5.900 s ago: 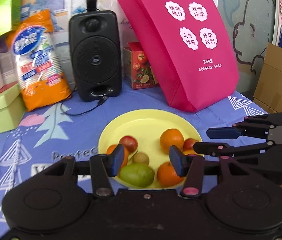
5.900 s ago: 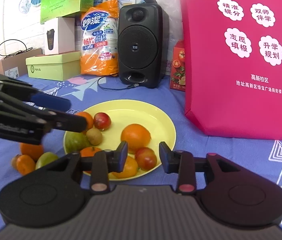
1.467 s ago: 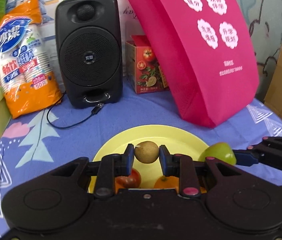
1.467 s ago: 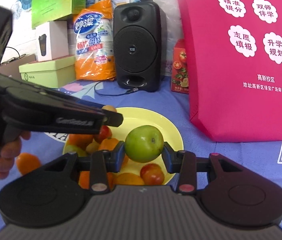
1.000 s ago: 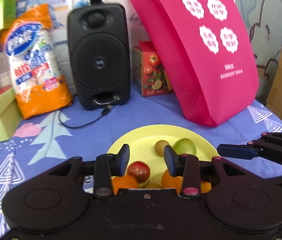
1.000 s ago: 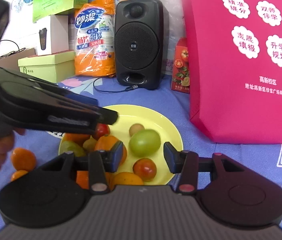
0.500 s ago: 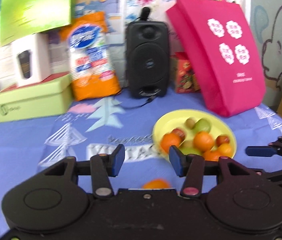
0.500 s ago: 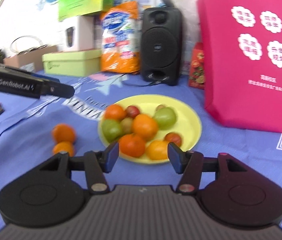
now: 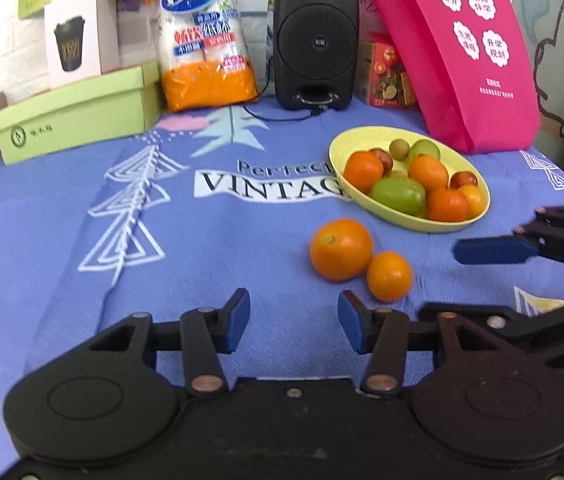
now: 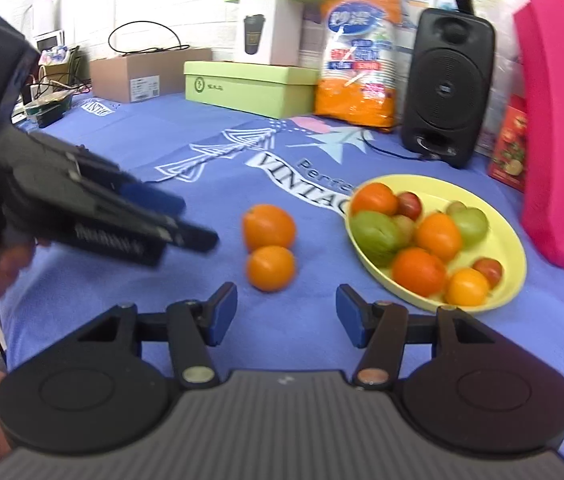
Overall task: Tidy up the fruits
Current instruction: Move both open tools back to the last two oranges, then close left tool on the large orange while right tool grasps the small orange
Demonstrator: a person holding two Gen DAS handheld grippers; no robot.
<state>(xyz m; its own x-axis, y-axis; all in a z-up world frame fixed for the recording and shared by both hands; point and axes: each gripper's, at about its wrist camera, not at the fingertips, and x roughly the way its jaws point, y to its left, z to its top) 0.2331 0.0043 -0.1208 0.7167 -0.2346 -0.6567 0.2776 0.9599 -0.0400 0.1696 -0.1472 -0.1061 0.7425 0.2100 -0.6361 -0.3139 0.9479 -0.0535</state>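
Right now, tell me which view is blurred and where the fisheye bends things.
Left wrist view: mostly sharp; the round yellow plate is crisp, and the tall pink fabric bag bows near the edge. Right wrist view: motion-smeared; the two loose oranges and the left gripper look soft, and the black speaker leans.

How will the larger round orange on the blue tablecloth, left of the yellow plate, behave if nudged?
The larger round orange would probably roll; nothing flat steadies it. It touches the smaller orange, so a push likely shifts both. The soft blue tablecloth may slow it.
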